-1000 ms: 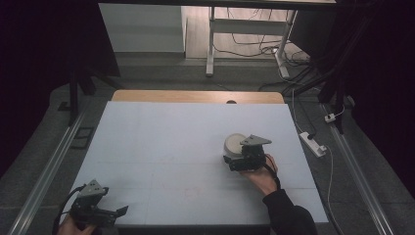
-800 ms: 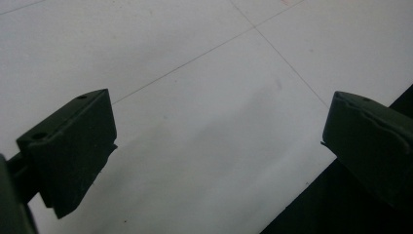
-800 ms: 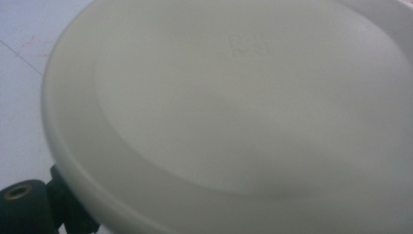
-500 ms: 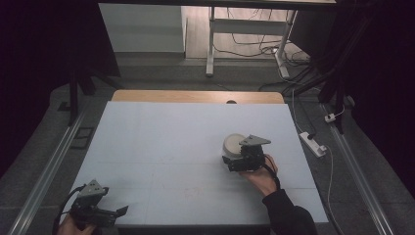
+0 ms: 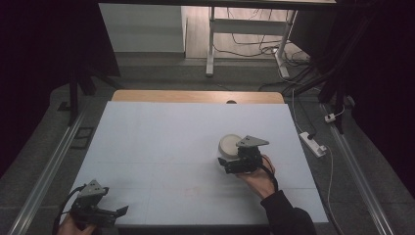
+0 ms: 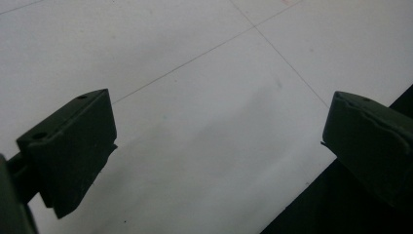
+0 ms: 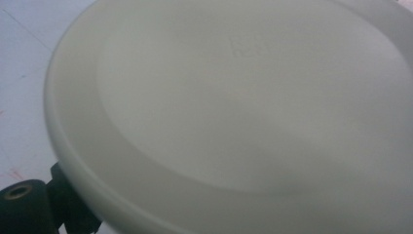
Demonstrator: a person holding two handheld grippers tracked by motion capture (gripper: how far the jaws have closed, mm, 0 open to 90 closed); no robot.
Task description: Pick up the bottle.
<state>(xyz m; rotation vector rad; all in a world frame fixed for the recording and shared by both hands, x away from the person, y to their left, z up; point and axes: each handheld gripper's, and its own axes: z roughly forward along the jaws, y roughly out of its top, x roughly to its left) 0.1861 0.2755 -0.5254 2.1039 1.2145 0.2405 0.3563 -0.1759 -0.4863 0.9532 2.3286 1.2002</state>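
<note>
1. Right gripper grips the rim of the white dish, right of centre on the table.
2. Left gripper hovers at the near left edge, jaws apart, empty.

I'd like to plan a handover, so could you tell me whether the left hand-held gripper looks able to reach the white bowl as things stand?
Probably yes: the left hand-held gripper is open at the table's near-left corner, with bare surface between it and the bowl, though the right hand-held gripper is already at the bowl.
</note>
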